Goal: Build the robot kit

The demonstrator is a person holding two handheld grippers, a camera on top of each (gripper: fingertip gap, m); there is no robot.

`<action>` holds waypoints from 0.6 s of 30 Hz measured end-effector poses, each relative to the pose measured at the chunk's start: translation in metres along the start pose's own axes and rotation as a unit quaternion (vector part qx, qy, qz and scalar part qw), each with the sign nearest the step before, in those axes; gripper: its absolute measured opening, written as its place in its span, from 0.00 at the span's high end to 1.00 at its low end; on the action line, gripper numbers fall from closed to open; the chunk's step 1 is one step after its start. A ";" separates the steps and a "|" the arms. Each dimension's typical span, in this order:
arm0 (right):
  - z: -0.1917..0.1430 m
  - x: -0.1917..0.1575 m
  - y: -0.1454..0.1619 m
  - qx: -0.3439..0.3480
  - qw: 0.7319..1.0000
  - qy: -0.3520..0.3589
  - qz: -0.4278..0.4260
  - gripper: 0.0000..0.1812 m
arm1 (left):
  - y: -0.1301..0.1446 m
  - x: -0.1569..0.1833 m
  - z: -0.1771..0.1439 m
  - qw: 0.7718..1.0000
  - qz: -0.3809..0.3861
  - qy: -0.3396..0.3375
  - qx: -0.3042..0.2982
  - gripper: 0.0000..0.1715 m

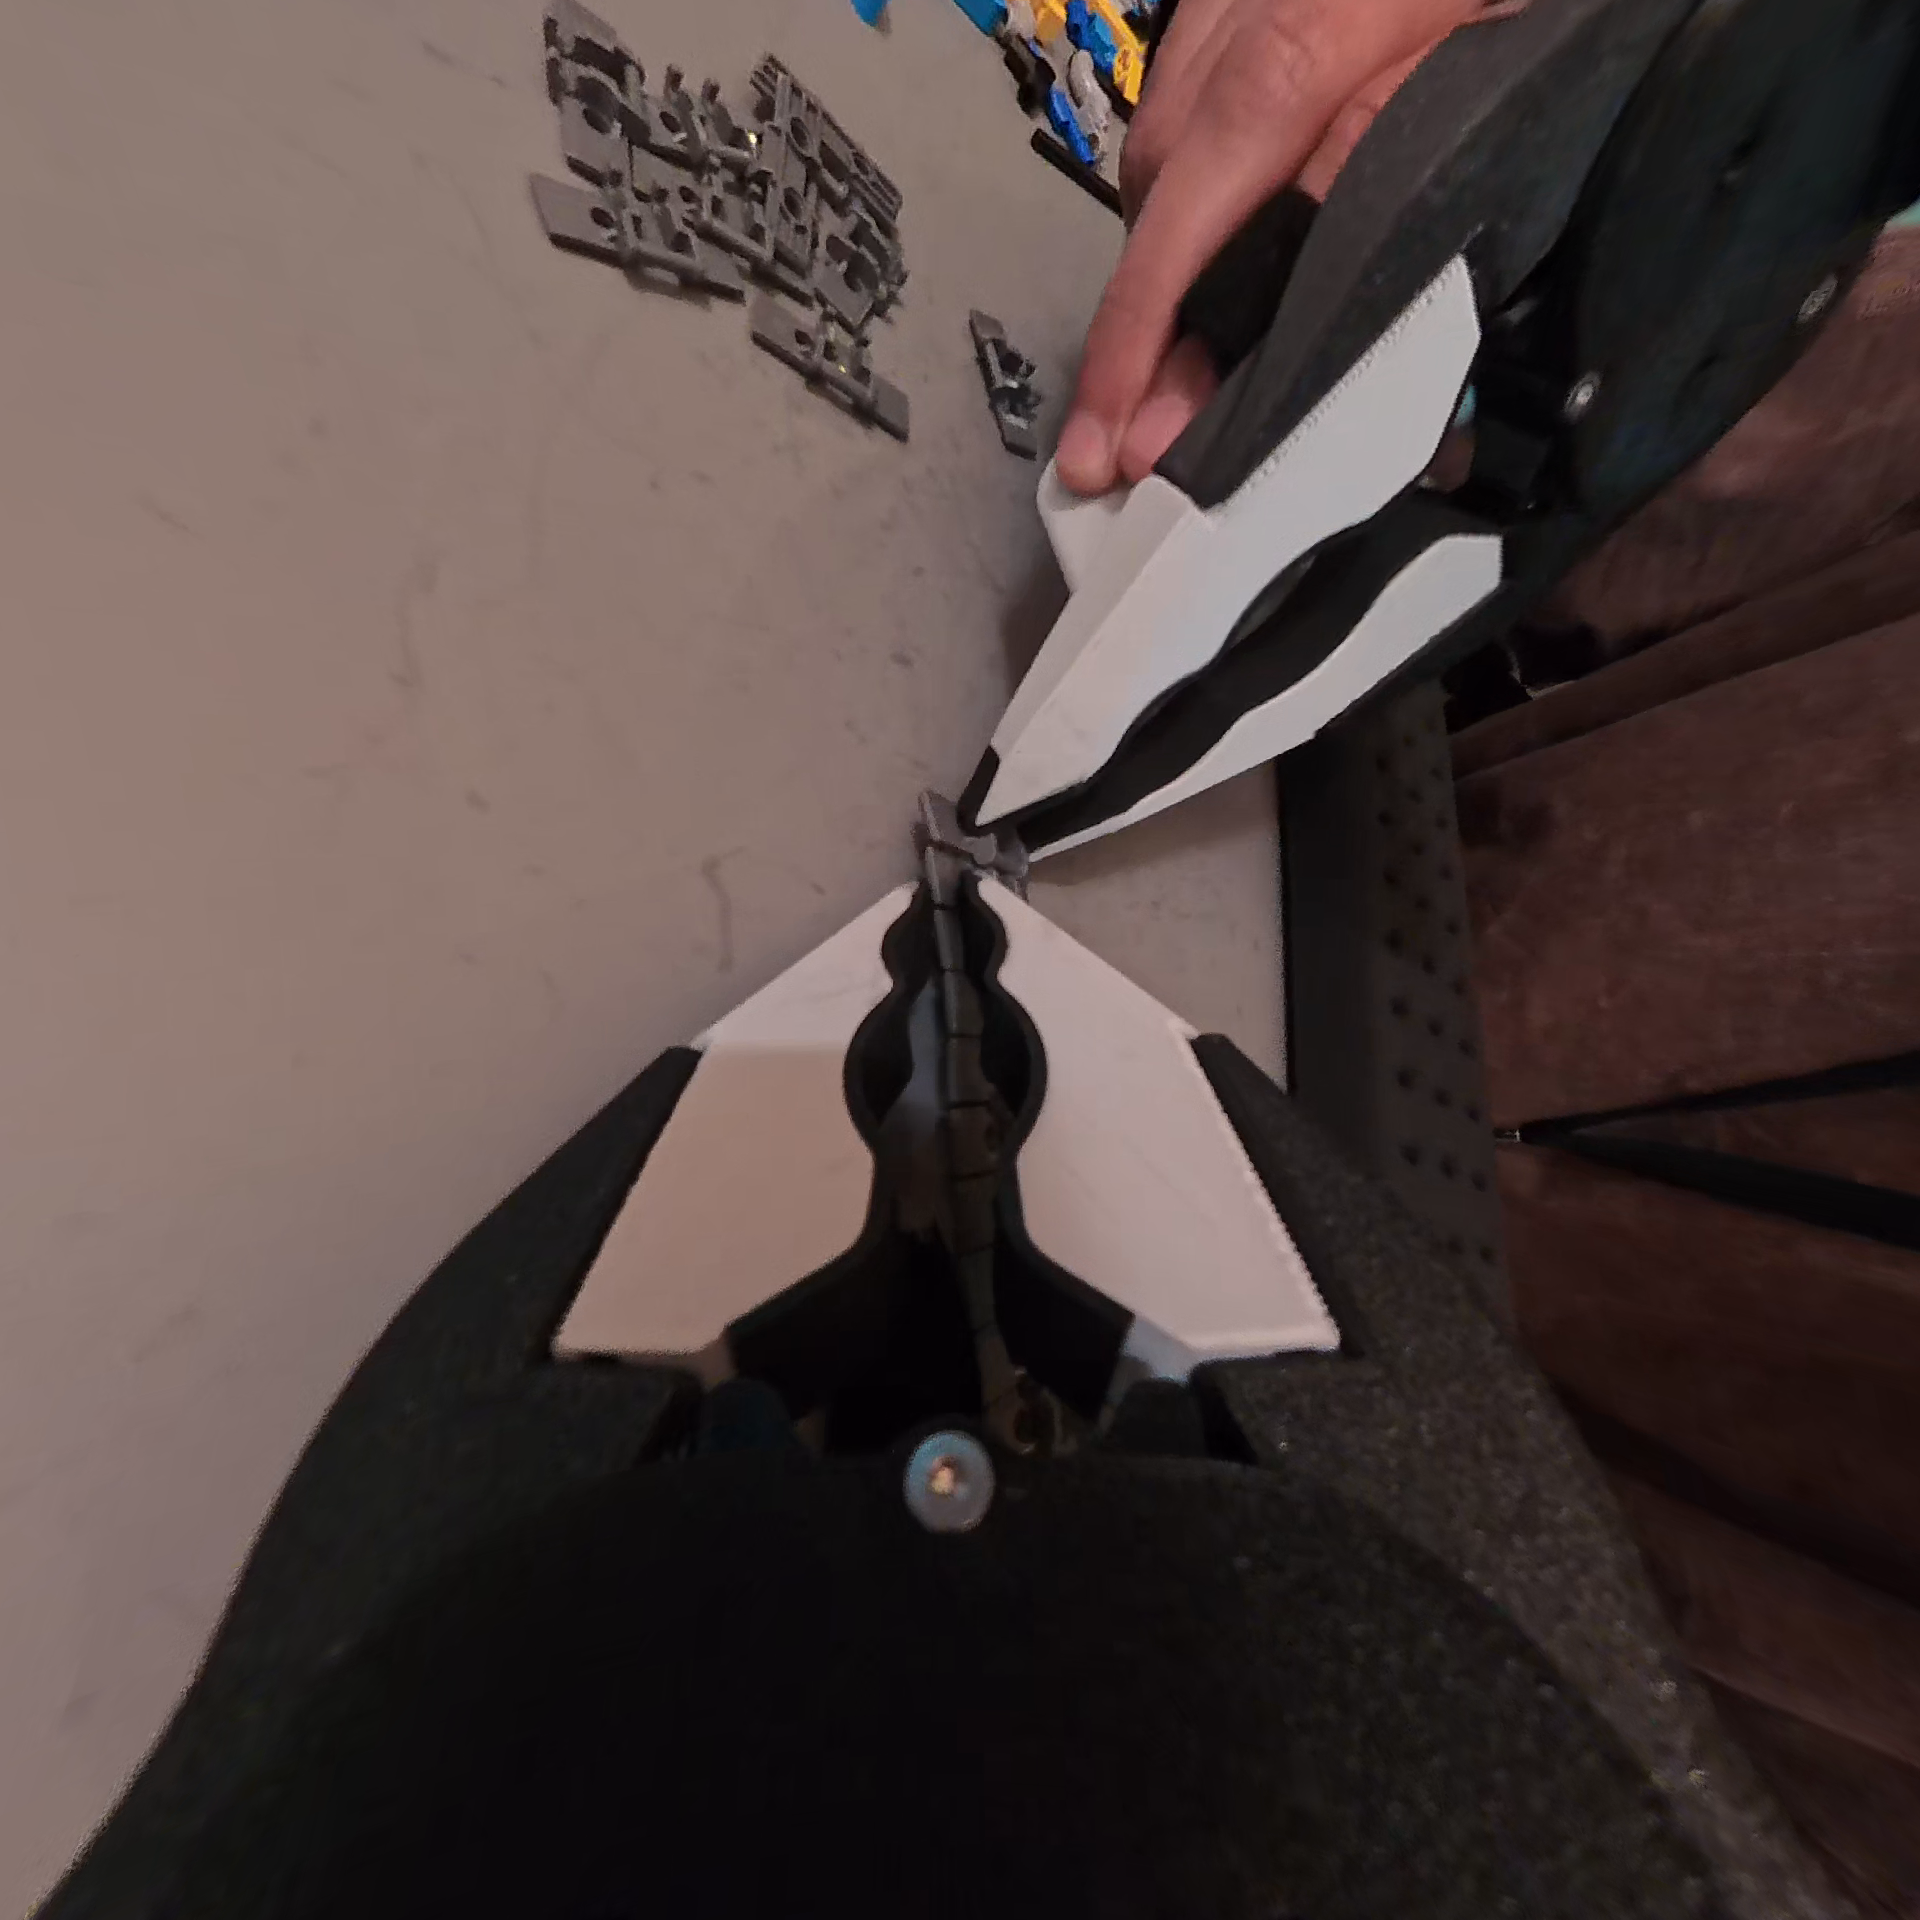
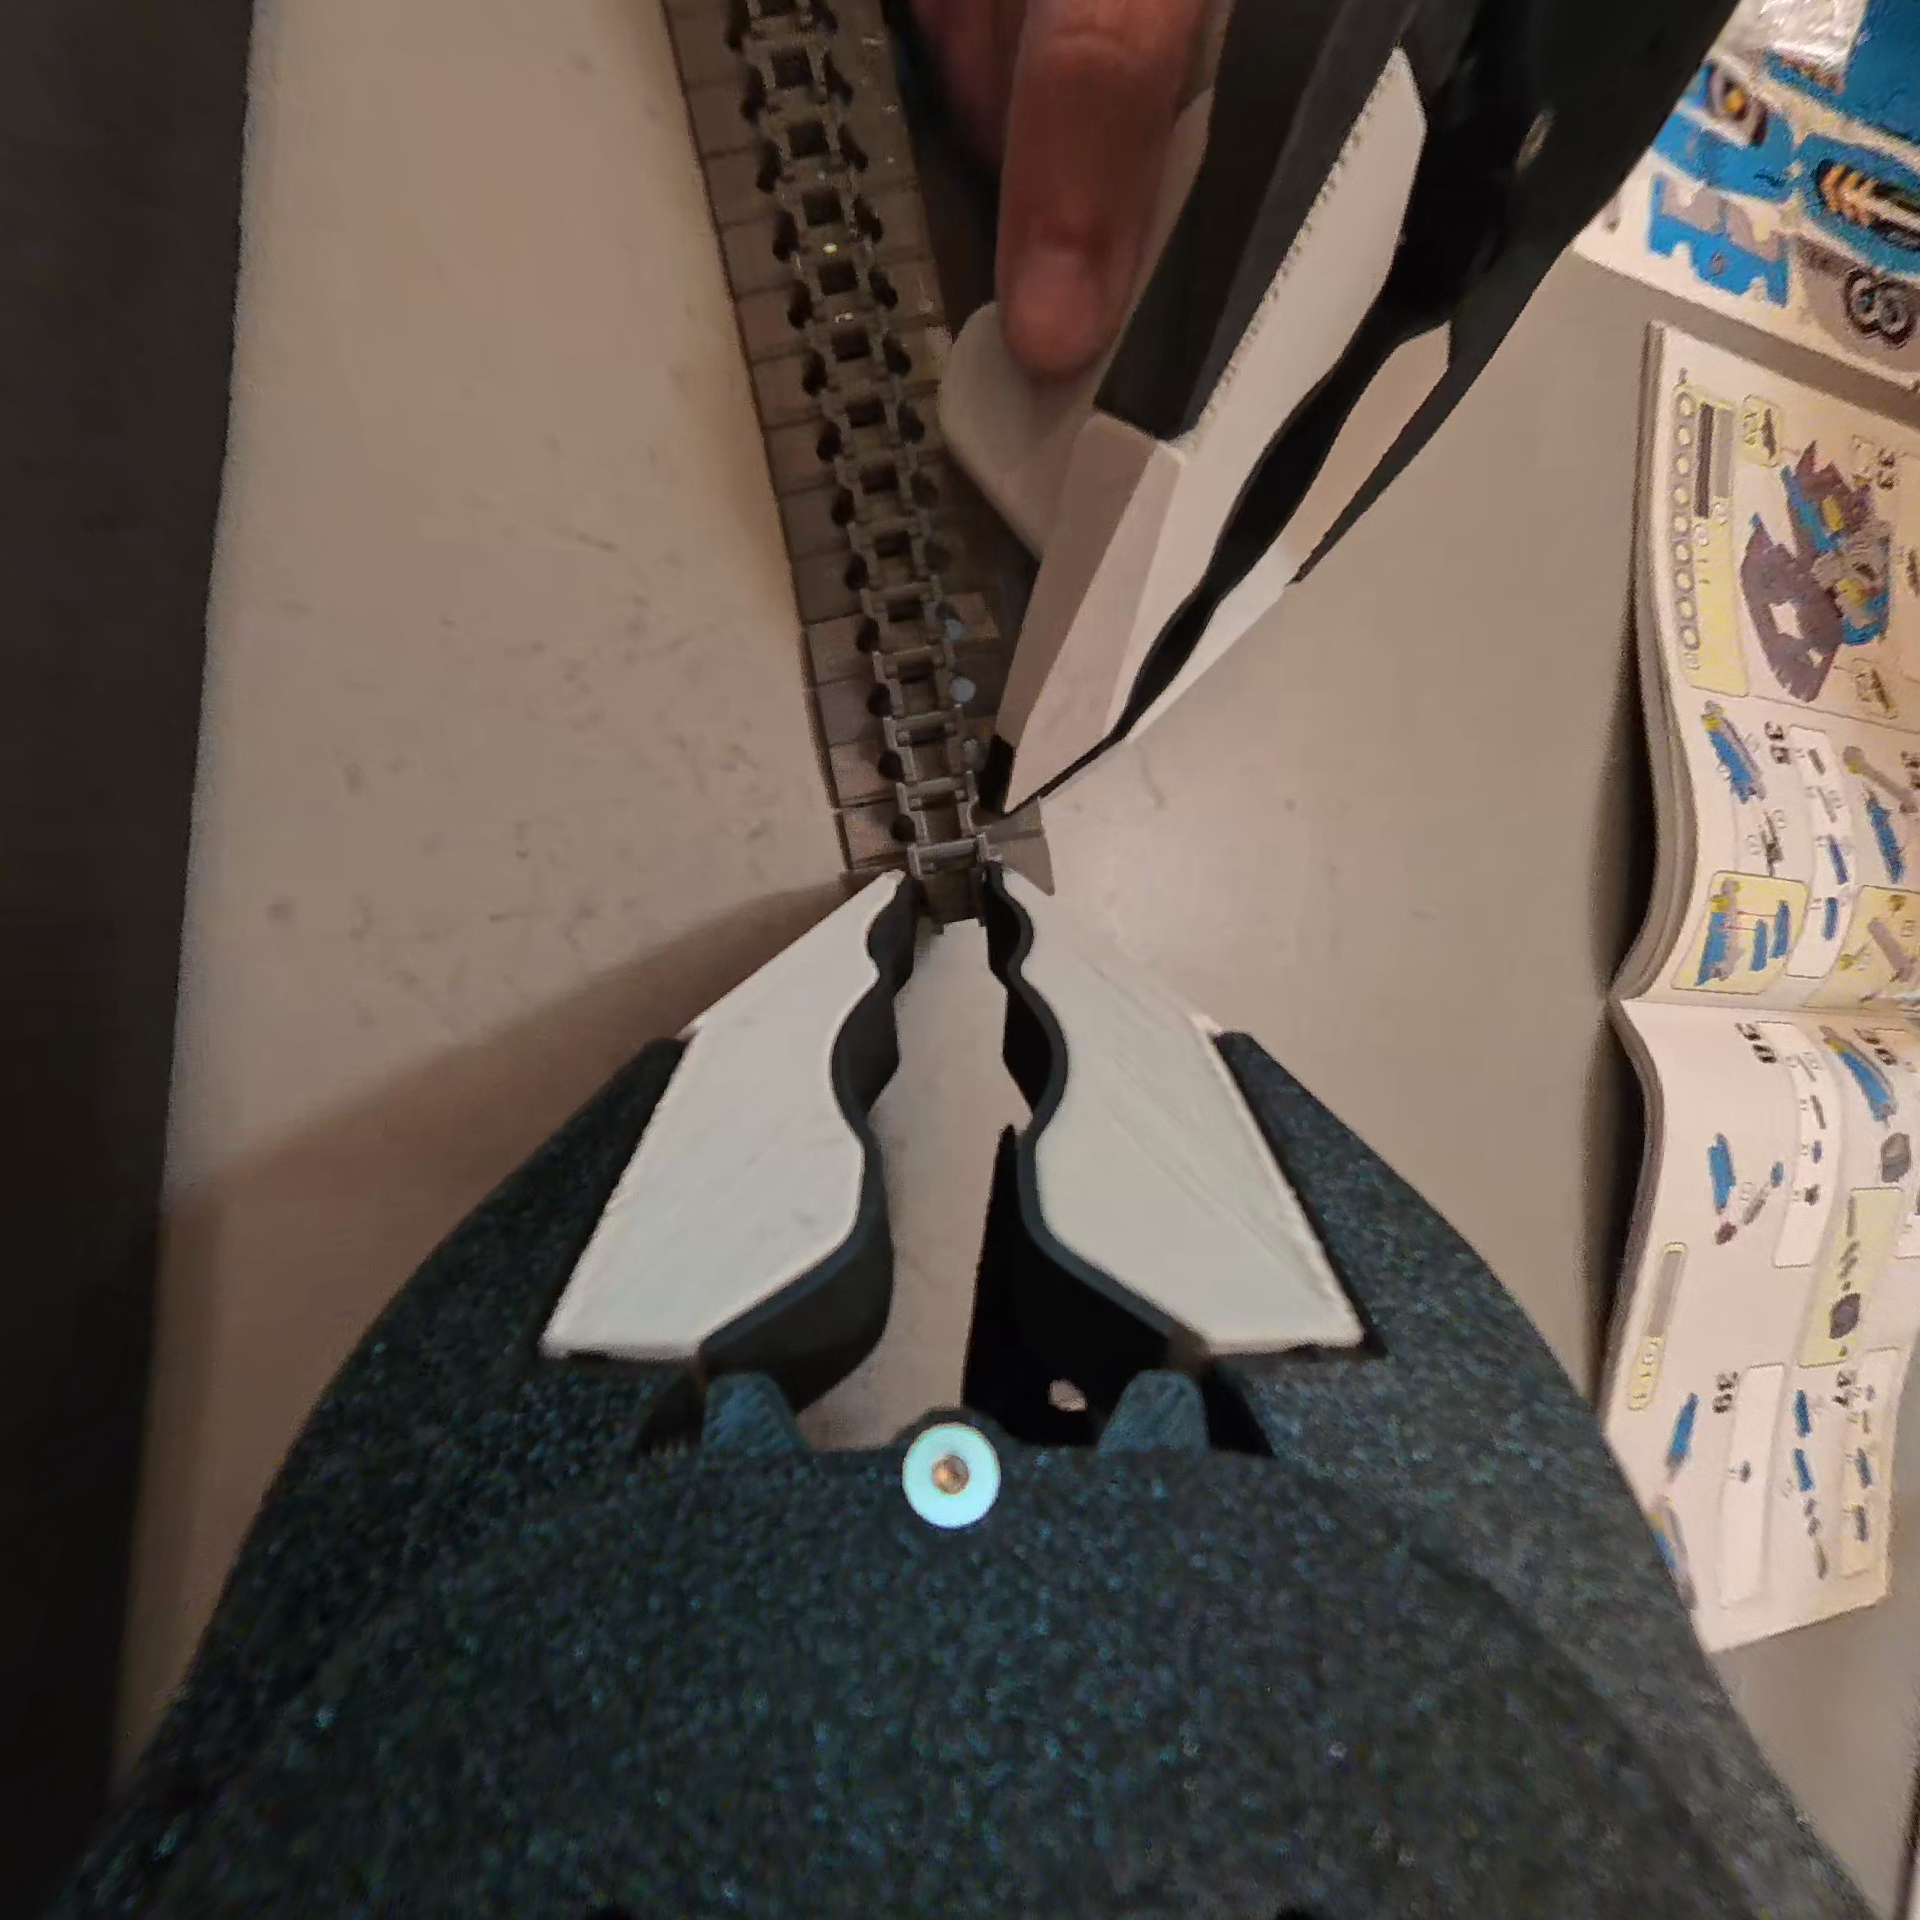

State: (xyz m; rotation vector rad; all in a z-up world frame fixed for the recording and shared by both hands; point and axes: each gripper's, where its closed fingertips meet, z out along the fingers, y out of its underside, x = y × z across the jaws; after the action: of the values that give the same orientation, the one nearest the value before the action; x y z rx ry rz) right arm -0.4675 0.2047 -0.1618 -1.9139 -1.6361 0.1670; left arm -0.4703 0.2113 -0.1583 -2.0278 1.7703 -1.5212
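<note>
My left gripper point(image 1: 943, 883) clamps the grey tread-link chain point(image 1: 951, 997) edge-on; my right gripper point(image 2: 948, 883) pinches its end link at twelve o'clock. Light, floppy, hinged: grip single links.

The worktop point(image 1: 312, 831) is pale beige and scuffed. In the left wrist view a cluster of grey plastic track links point(image 1: 727, 218) lies on it toward 11 o'clock, a lone grey link point(image 1: 1006, 379) just beside it, and blue and yellow bricks point(image 1: 1081, 73) at 12 o'clock. In the right wrist view an open instruction booklet point(image 2: 1766, 1039) lies at 3 o'clock, a sticker sheet point(image 2: 1787, 208) toward 1 o'clock.
</note>
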 end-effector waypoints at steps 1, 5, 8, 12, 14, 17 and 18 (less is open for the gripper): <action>0.000 0.000 0.000 0.005 1.000 -0.010 0.010 0.93 | 0.000 0.000 0.000 1.000 0.000 0.001 0.000 0.98; -0.003 -0.001 -0.002 0.037 0.997 -0.042 0.049 0.92 | -0.001 0.002 0.000 1.000 0.002 0.005 0.002 0.98; -0.006 0.000 -0.003 0.054 0.994 -0.058 0.074 0.87 | -0.001 0.002 0.000 1.000 0.001 0.006 0.002 0.98; -0.012 0.006 -0.003 0.083 0.985 -0.082 0.127 0.88 | 0.000 0.002 0.000 1.000 0.000 0.006 0.001 0.98; -0.010 0.007 -0.003 0.081 0.983 -0.085 0.141 0.90 | 0.000 0.001 0.001 1.000 -0.002 0.005 0.001 0.98; -0.007 0.006 -0.008 0.072 0.991 -0.046 0.099 1.00 | 0.000 0.001 0.001 1.000 -0.002 0.005 0.001 0.98; -0.005 0.008 -0.007 0.059 0.995 -0.024 0.078 1.00 | 0.000 0.001 0.001 1.000 -0.002 0.004 0.001 0.98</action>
State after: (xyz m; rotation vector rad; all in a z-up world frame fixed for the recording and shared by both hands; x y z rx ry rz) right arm -0.4695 0.2103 -0.1514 -1.9591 -1.4720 0.3685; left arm -0.4698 0.2102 -0.1578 -2.0286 1.7686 -1.5344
